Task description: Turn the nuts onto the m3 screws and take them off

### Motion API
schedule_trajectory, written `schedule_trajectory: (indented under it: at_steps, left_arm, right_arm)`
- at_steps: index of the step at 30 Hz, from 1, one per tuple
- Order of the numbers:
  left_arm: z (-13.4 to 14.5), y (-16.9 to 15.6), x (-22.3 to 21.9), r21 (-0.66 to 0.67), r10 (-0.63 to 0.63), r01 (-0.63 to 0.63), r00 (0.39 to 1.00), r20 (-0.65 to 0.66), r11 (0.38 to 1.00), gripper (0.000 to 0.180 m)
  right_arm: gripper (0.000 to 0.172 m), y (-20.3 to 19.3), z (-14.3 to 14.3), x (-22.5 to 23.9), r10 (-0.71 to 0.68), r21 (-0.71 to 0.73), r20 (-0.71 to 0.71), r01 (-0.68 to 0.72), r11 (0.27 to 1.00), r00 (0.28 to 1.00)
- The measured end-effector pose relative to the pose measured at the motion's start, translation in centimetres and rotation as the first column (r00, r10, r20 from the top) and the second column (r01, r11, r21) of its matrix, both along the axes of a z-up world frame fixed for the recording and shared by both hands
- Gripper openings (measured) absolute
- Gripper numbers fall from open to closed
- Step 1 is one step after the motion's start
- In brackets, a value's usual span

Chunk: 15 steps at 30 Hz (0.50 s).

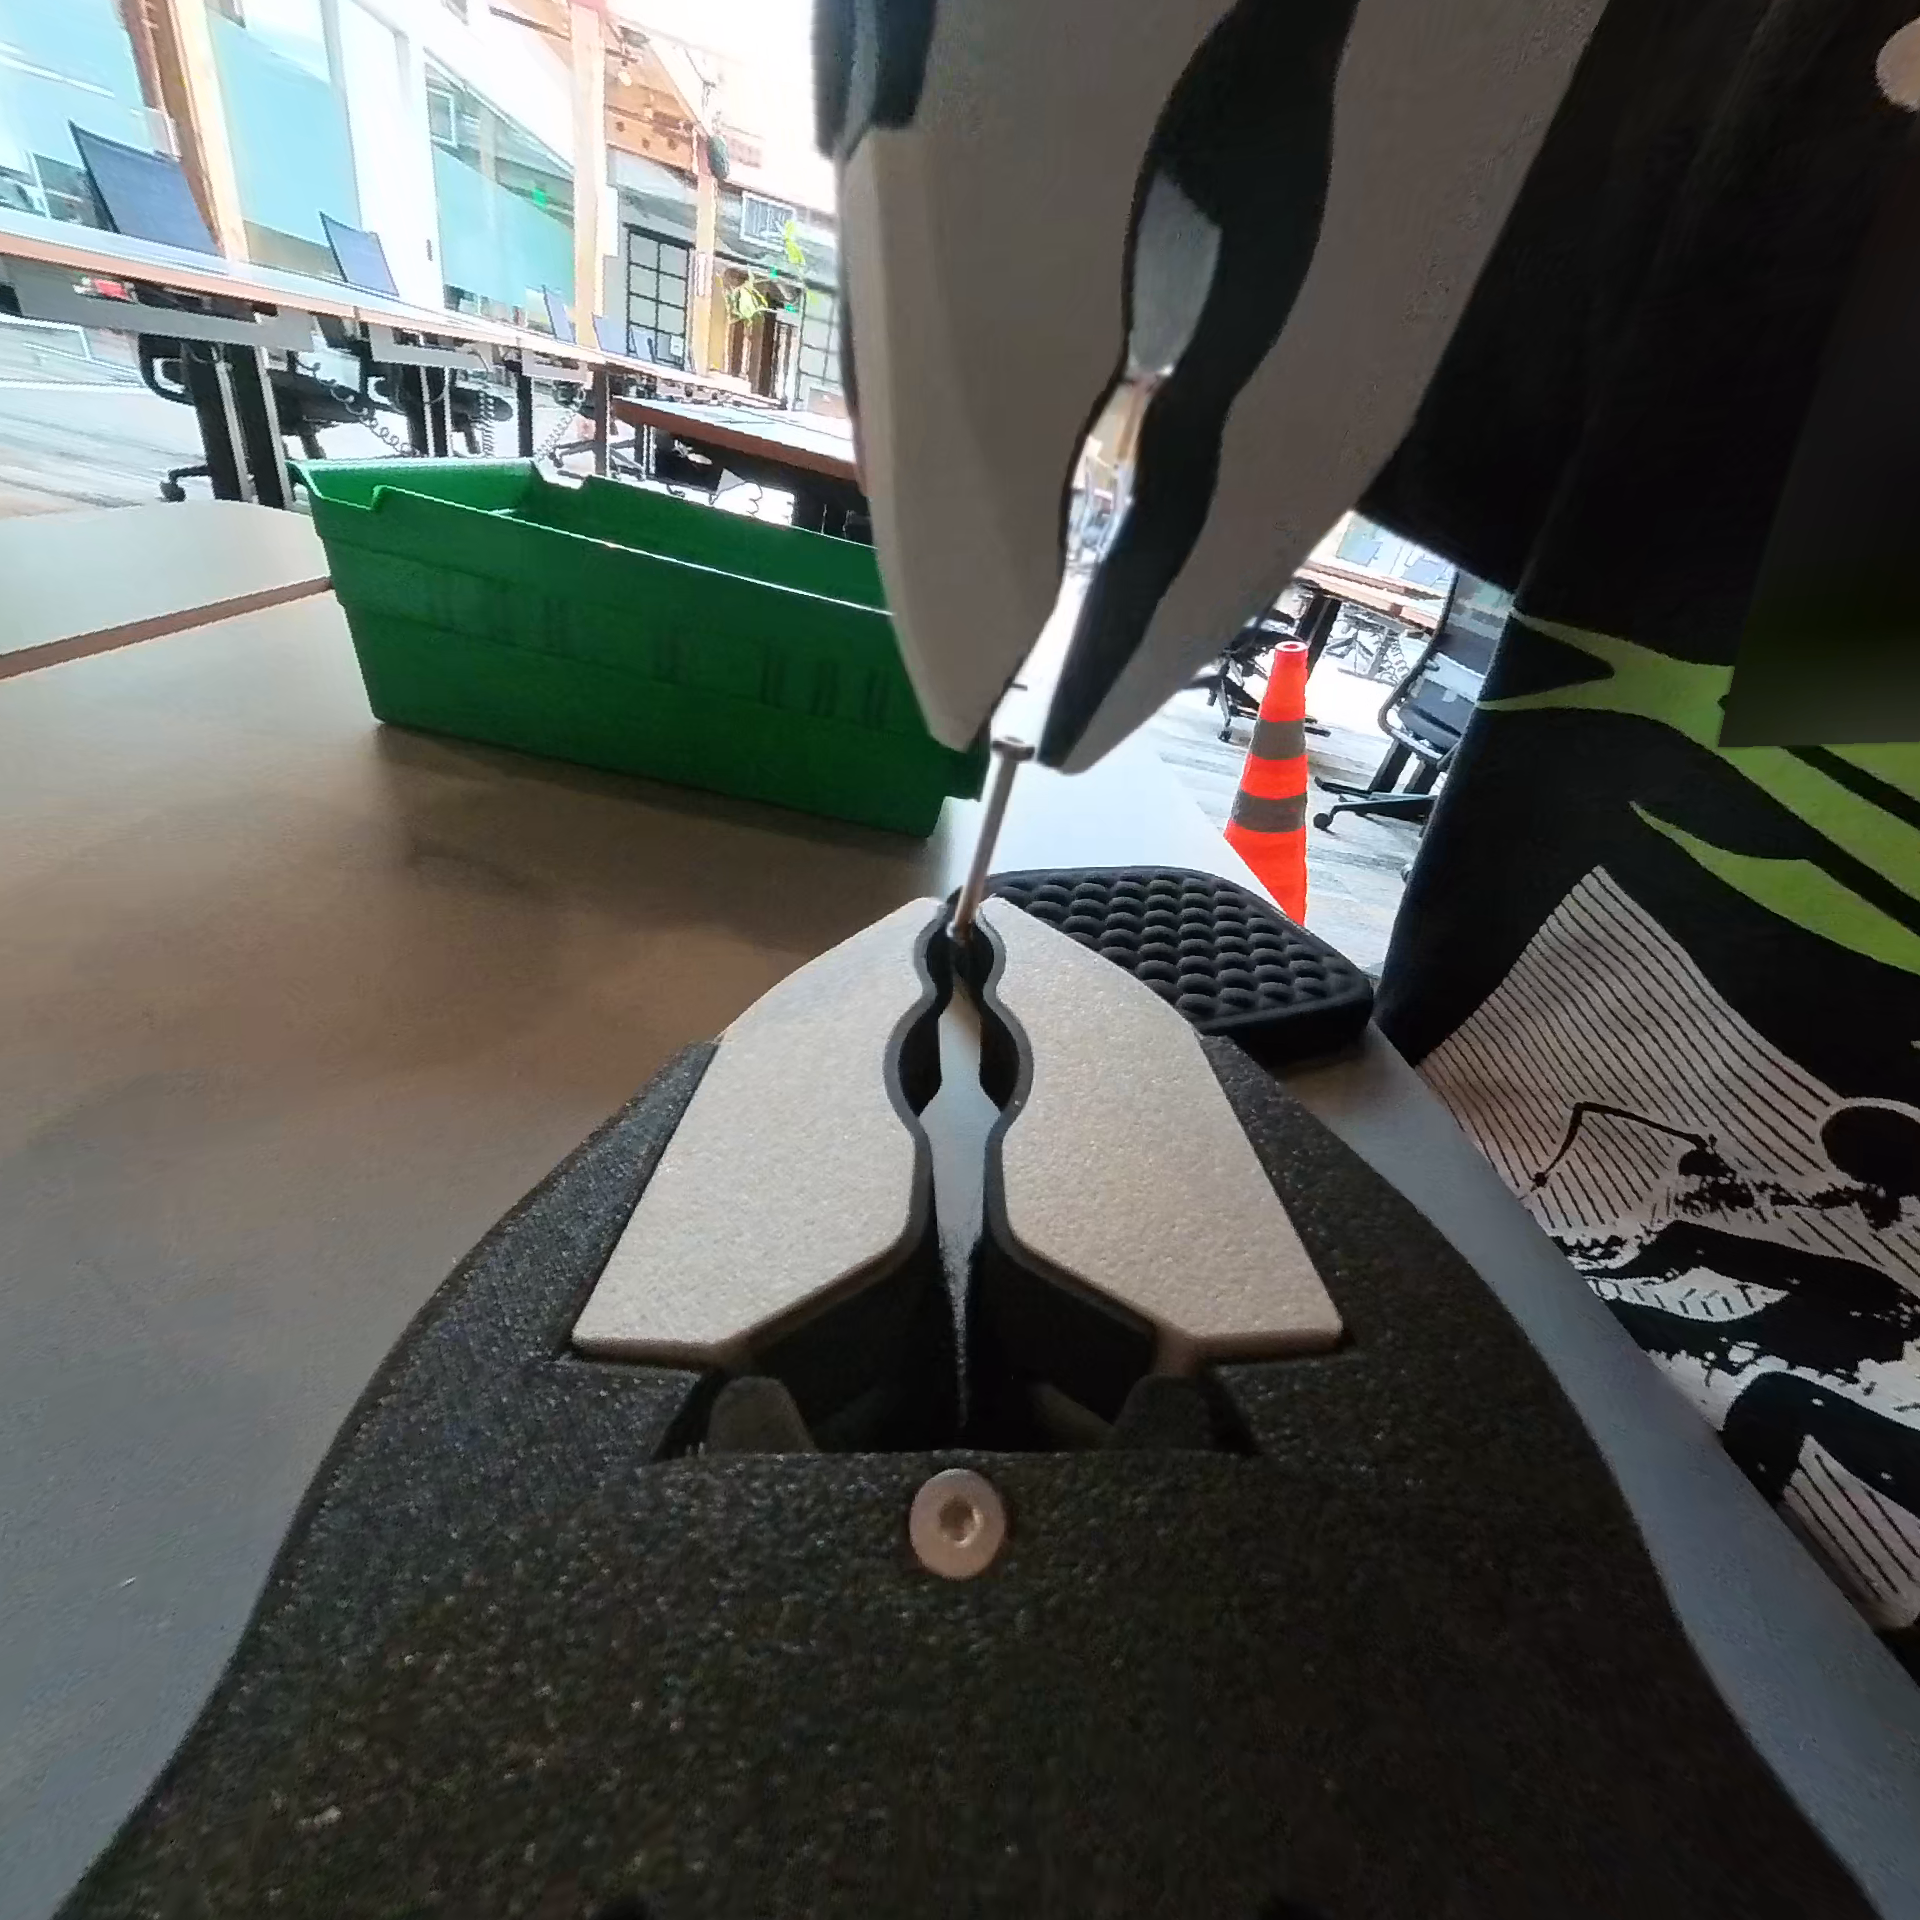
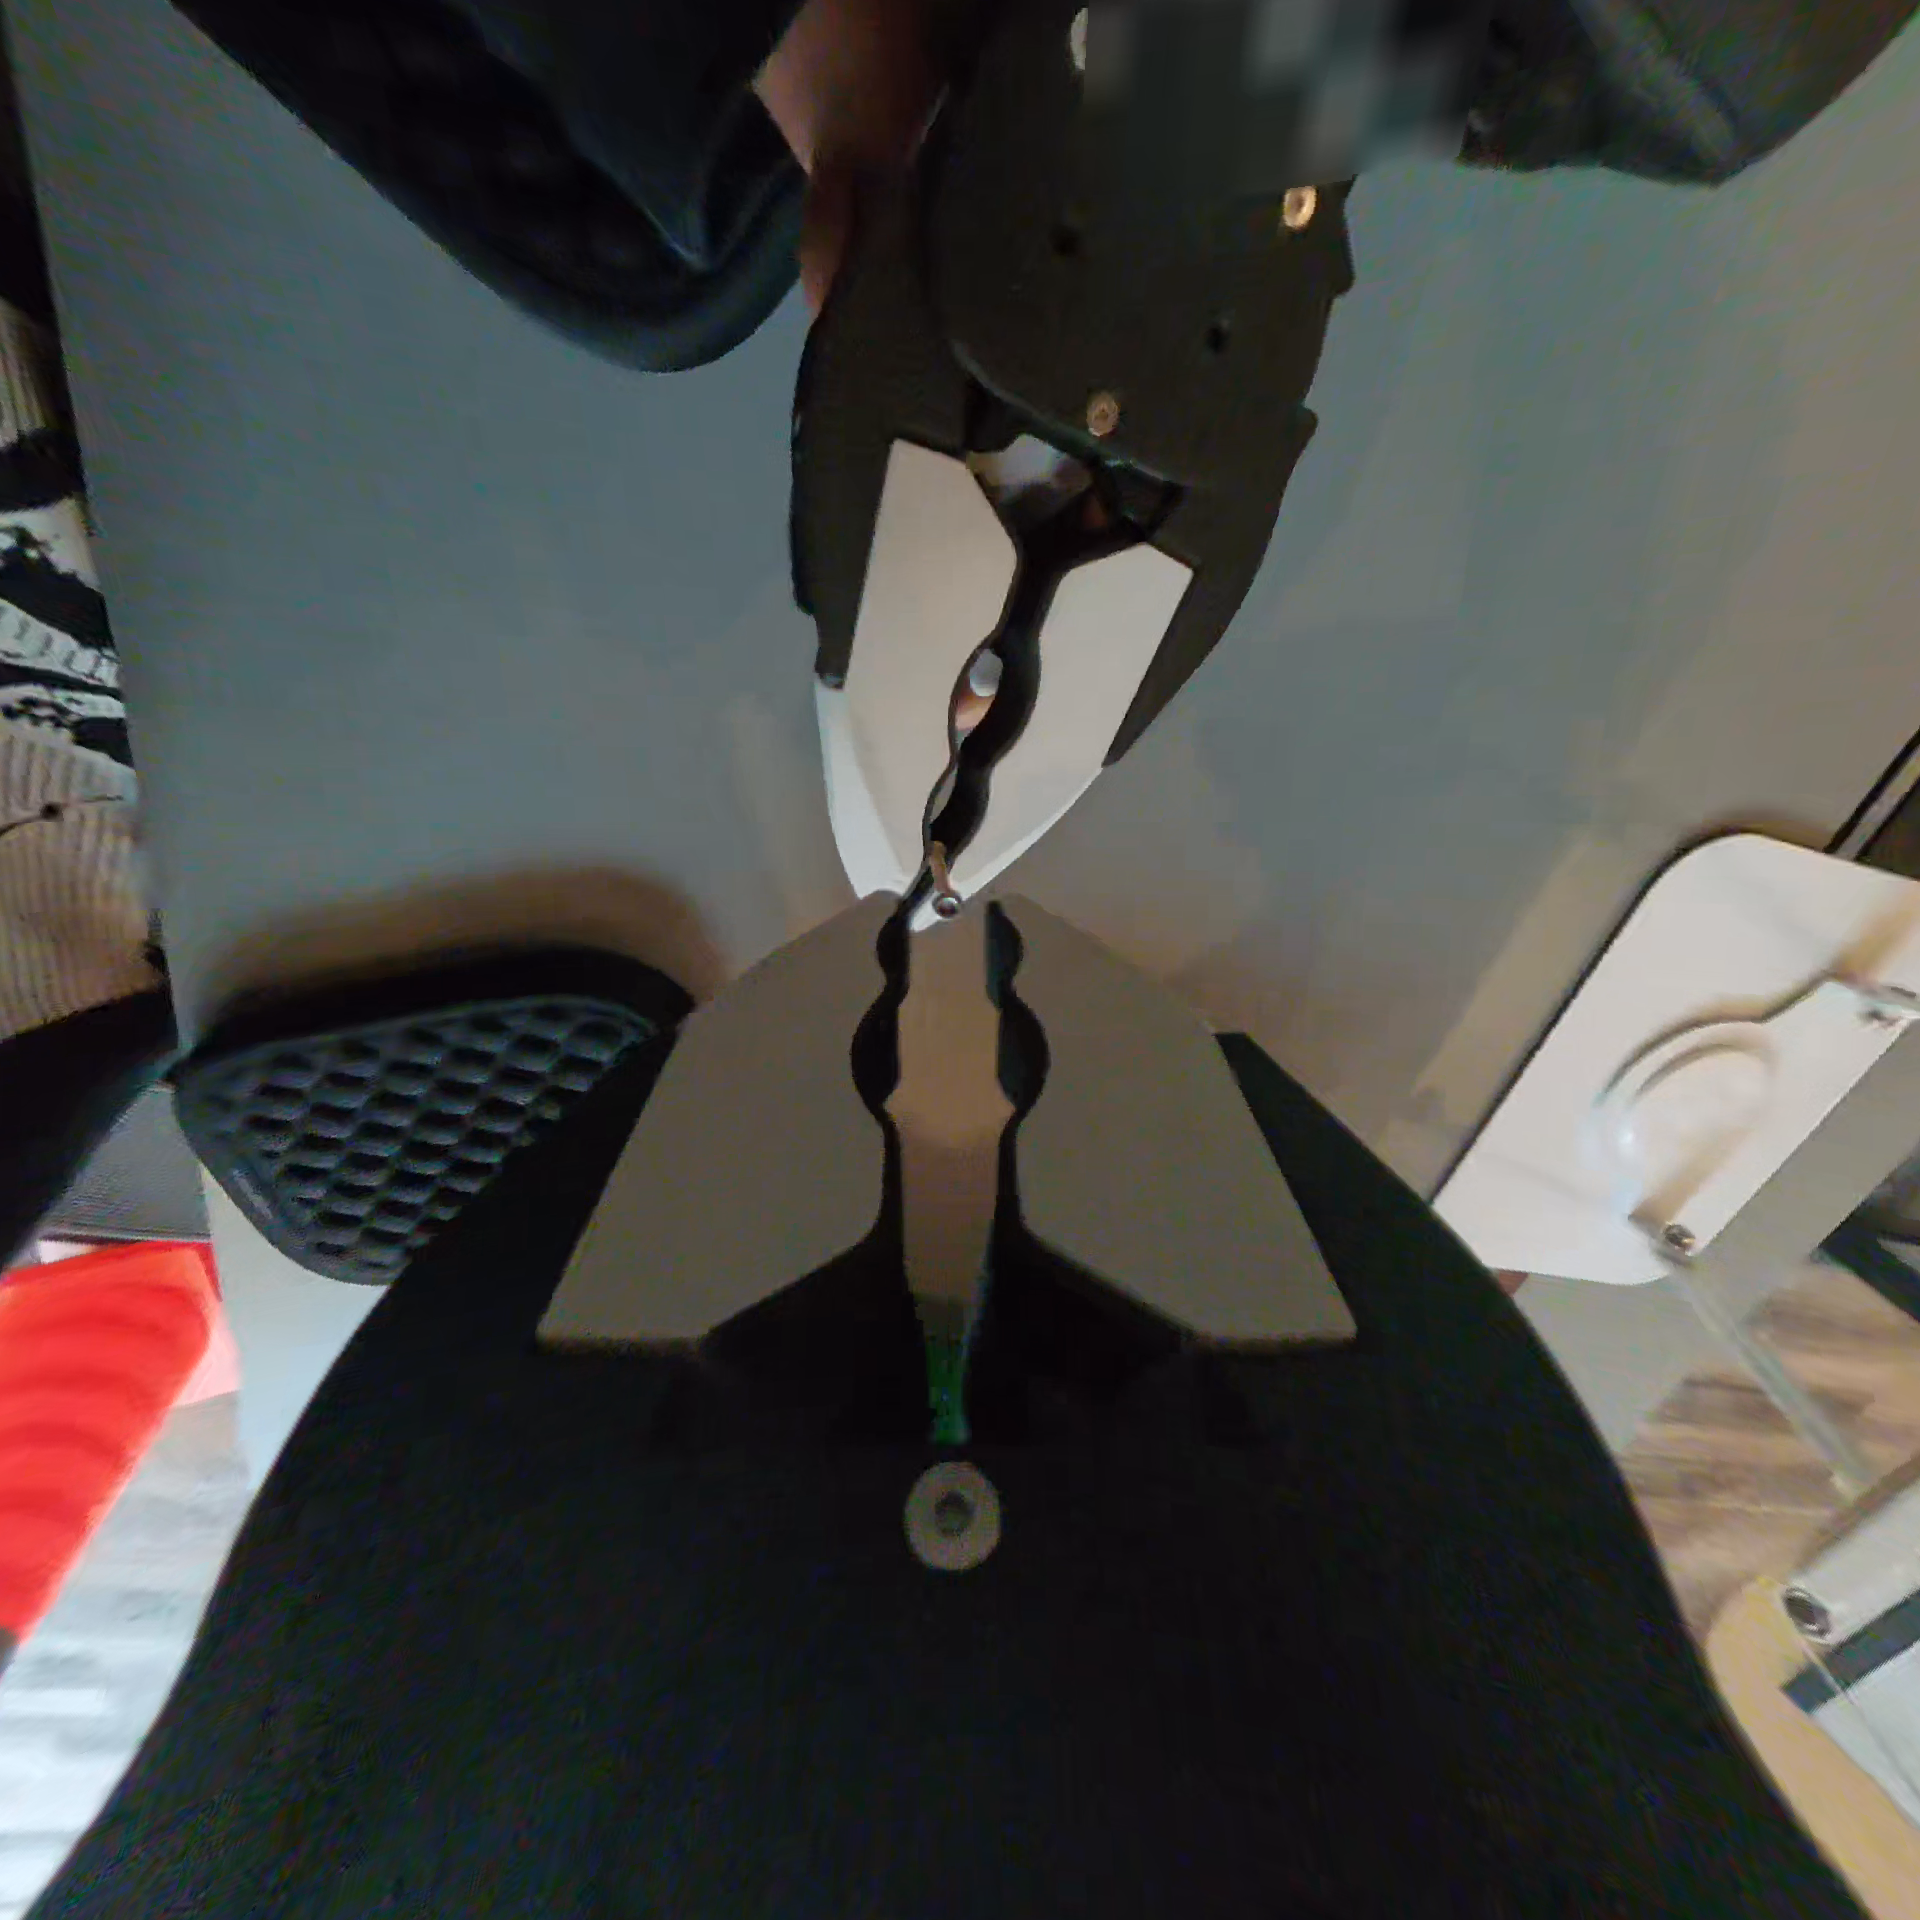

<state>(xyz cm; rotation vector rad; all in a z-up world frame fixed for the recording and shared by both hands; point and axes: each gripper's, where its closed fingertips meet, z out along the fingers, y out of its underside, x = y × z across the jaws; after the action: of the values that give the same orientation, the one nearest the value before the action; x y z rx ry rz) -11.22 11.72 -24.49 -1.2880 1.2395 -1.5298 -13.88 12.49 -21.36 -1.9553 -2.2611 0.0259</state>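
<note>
On my left wrist view, my left gripper (image 1: pixel 961 930) has its pale fingers pinched together on the lower end of a thin silver m3 screw (image 1: pixel 982 842), which stands up from the tips, tilted a little to the right. The right gripper (image 1: pixel 1008 743) comes down from above, and its tips meet around the small nut (image 1: pixel 1010 745) at the screw's top end. Behind them a green bin (image 1: pixel 623 644) sits on the grey table (image 1: pixel 364 987), with a black dimpled pad (image 1: pixel 1195 945) just beside my fingertips and an orange cone (image 1: pixel 1273 779) on the floor beyond.

On my right wrist view, the right gripper (image 2: pixel 940 914) shows a narrow gap between its own fingers, with the nut (image 2: pixel 945 904) at the tips; this view is blurred, so I think the pads touch it but cannot be sure. The left gripper (image 2: pixel 935 868) faces me, pinched on the screw (image 2: pixel 938 868). A white block (image 2: pixel 1683 1049) lies at the right.
</note>
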Motion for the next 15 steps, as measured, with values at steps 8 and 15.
schedule_trajectory:
  at_steps: [8, 15]
  left_arm:
    - [0.1, -0.4, -0.1, 0.000, -0.032, 0.032, 0.999, 0.008, 0.999, 0.000]
    - [0.1, -0.6, -0.1, 0.000, -0.048, 0.048, 0.999, 0.012, 0.999, 0.000]
  right_arm:
    - [0.022, -0.8, 0.8, -0.1, 0.626, 0.016, 0.004, -0.625, 0.780, 0.780]
    - [0.013, -0.5, 0.0, 0.0, 0.698, -0.068, 0.057, -0.695, 0.716, 0.714]
